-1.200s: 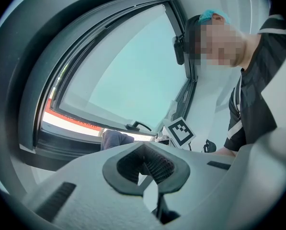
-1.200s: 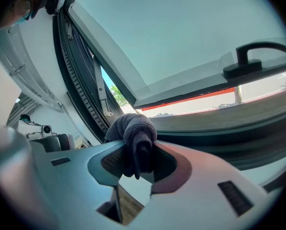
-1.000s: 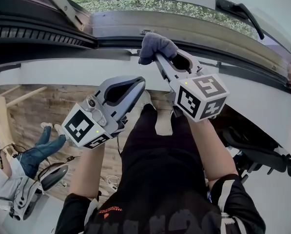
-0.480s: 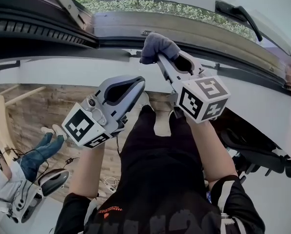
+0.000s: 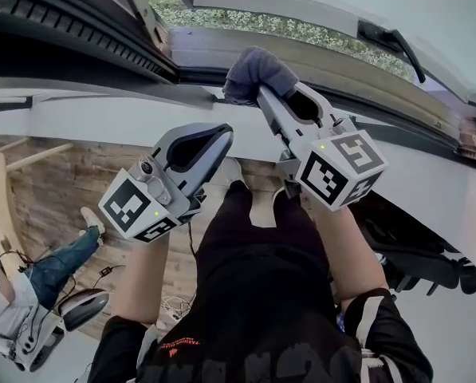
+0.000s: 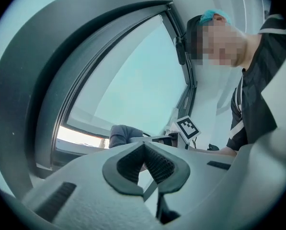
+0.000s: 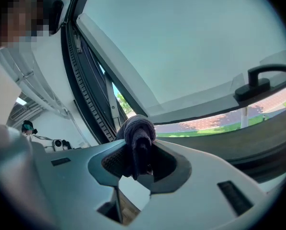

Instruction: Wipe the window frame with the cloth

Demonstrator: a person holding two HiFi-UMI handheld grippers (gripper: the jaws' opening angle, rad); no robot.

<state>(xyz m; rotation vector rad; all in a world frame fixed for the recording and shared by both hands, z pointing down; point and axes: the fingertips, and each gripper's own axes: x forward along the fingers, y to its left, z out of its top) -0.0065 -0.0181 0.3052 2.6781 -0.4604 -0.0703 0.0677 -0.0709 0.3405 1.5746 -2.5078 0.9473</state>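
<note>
Your right gripper (image 5: 263, 94) is clenched on the dark grey cloth (image 5: 257, 70). In the right gripper view the cloth stands bunched between both jaws and rises a little over their tips. In the head view this gripper is in the upper middle, and the cloth lies against the inner edge of the lower rail of the window frame (image 5: 198, 48). The black window handle (image 5: 389, 24) is at the upper right of that view, well apart from the cloth. Your left gripper (image 5: 220, 132) is at the centre left, lower than the right one and apart from the window frame. Its jaws meet at the tips and nothing is between them. Under both grippers, at the left side, you see the wooden floor (image 5: 46, 182).
</note>
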